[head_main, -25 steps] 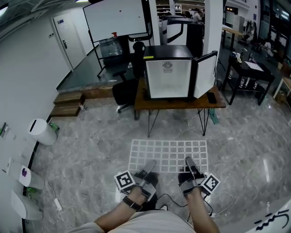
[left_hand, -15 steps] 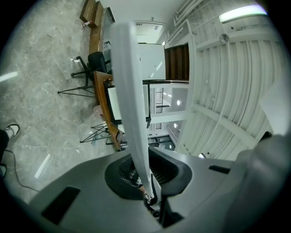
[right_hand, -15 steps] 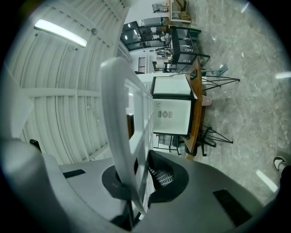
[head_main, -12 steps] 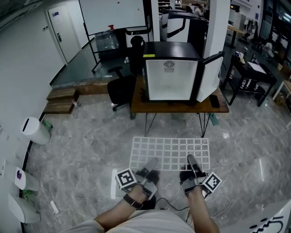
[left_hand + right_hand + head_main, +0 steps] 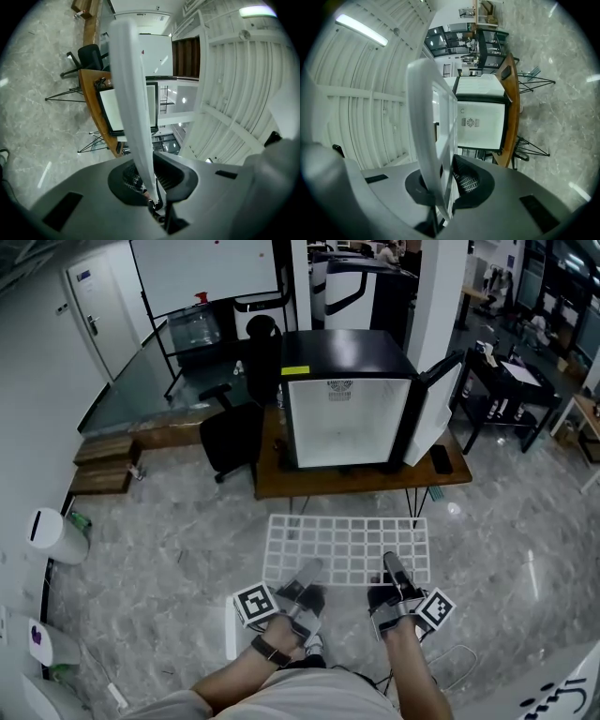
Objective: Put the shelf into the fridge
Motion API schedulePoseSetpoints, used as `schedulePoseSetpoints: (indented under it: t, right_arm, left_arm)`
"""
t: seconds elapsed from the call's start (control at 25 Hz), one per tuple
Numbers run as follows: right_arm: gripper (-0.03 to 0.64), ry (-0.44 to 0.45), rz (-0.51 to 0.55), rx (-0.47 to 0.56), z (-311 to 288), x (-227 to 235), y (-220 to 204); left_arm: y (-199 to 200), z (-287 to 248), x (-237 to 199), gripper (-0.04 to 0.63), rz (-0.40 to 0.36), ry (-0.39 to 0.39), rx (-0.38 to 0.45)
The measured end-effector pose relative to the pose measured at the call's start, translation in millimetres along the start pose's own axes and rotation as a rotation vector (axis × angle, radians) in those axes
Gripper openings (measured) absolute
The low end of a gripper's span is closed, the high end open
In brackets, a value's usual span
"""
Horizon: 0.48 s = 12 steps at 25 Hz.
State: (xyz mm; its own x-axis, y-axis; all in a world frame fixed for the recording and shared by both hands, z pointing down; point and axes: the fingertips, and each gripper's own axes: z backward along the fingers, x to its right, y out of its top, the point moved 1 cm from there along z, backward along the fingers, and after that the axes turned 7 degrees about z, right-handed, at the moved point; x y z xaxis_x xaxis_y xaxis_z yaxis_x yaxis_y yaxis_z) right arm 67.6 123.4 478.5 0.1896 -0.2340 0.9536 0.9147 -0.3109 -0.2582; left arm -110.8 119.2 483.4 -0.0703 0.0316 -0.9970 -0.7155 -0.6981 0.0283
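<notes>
Head view: left gripper (image 5: 302,576) and right gripper (image 5: 390,570) hold the shelf's (image 5: 347,549) near edge, shelf flat out front, forearms low and parallel. Fridge (image 5: 349,409) is ahead on the table (image 5: 281,486), door open; go in level and square.
Left gripper view: jaws clamped on the shelf edge.
Right gripper view: same, pinching the frame.

Left gripper (image 5: 306,574) clamps the shelf (image 5: 347,542); right gripper (image 5: 391,568) likewise.

shelf (image 5: 347,545) near edge: covered by left gripper (image 5: 307,570) and right gripper (image 5: 390,564)
fridge (image 5: 349,418) interior: washed-out white, unreadable
dark item (image 5: 439,459) on table (image 5: 272,479): too small to identify
forearms (image 5: 246,681): cut by bottom edge
</notes>
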Motion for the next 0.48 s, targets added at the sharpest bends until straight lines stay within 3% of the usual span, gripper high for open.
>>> schedulePoseSetpoints:
  t: [0.48]
  right_arm:
    - [0.040,-0.012,0.013,0.002,-81.2,16.7,23.3]
  left_arm:
    - [62.0,-63.0,2.7,0.030,0.019,-0.048,-0.015]
